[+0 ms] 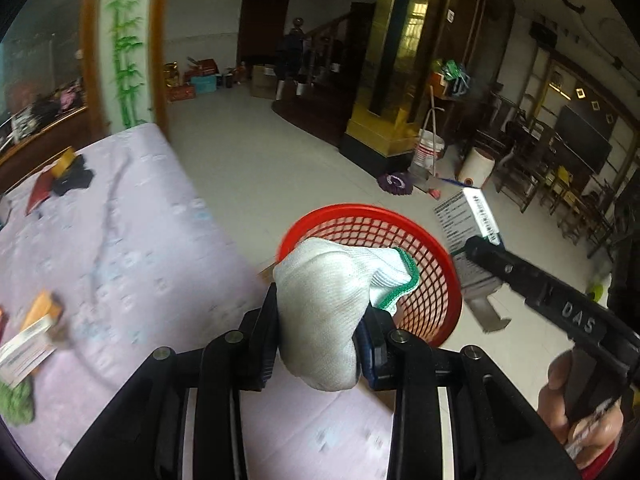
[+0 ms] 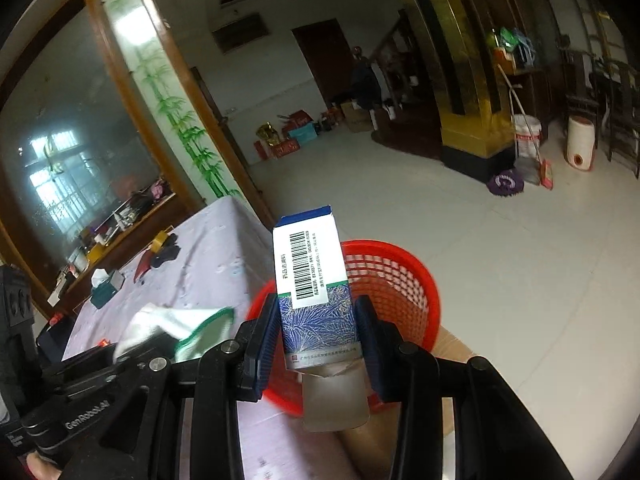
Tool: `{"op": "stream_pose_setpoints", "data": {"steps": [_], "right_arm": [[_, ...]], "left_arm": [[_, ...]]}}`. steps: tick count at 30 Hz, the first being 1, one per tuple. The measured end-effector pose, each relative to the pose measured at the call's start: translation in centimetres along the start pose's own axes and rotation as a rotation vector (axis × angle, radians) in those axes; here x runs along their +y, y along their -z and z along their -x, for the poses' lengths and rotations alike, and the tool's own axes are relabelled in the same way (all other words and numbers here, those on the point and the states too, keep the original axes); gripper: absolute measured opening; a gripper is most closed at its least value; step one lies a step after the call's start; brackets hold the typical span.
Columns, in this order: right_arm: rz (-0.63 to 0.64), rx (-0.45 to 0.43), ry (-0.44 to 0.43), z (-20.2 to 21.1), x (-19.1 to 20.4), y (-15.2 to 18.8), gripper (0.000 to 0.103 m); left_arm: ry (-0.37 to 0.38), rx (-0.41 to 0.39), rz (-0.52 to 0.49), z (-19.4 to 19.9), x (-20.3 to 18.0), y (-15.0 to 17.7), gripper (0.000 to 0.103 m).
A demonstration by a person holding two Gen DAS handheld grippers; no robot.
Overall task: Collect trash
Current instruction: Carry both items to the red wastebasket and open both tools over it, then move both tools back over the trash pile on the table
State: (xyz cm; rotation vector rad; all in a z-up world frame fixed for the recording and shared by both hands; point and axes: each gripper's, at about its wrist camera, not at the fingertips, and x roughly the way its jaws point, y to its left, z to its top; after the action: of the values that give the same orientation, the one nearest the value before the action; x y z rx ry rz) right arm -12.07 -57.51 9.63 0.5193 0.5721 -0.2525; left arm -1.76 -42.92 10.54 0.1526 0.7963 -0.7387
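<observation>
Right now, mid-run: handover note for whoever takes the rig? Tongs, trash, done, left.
Left tongs: shut on the white glove, held at the table's edge, just short of the red basket.
Right tongs: shut on the blue-and-white carton, held above the basket's rim, bottom flap hanging open.
Basket sits on the floor beside the table; what is inside cannot be seen.
Done: both pieces picked up and carried to the basket.
Left: drop both in, then fetch the rest from the table: the carton near the front edge, the green scrap, the dark and red items at the far end.
</observation>
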Motion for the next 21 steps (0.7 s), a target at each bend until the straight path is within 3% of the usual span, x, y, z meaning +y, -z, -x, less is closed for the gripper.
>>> {"op": "stream_pose_setpoints", "data": {"steps": [1, 3, 4, 5, 11, 16, 21], "right_arm": [[-0.008, 0.008, -0.002, -0.5, -0.4, -0.4, 0.043], [-0.018, 0.025, -0.005, -1.2, -1.1, -0.9, 0.043], [-0.024, 0.029, -0.003, -1.5, -1.4, -1.0, 0.043], [-0.029, 0.033, 0.003, -1.6, -1.7, -1.2, 0.043], [-0.012, 0.006, 0.007, -0.5, -1.3, -1.2, 0.050], [-0.028, 0.008, -0.082, 1.0, 0.3, 0.6, 0.051], [0.046, 0.041, -0.151, 1.4, 5.3, 3.3, 0.052]], "left_arm": [[-0.001, 0.003, -0.004, -0.6, -0.2, -0.2, 0.031], [0.006, 0.020, -0.004, -2.4, -0.9, -0.8, 0.042], [0.005, 0.037, 0.006, -3.4, -1.0, -1.1, 0.059], [0.005, 0.048, 0.020, -4.0, -0.7, -1.2, 0.067], [-0.011, 0.016, 0.050, -2.1, 1.2, -0.2, 0.067], [-0.036, -0.026, 0.054, 1.7, 2.7, 1.6, 0.068], [-0.062, -0.058, 0.075, 6.1, 5.2, 4.1, 0.068]]}}
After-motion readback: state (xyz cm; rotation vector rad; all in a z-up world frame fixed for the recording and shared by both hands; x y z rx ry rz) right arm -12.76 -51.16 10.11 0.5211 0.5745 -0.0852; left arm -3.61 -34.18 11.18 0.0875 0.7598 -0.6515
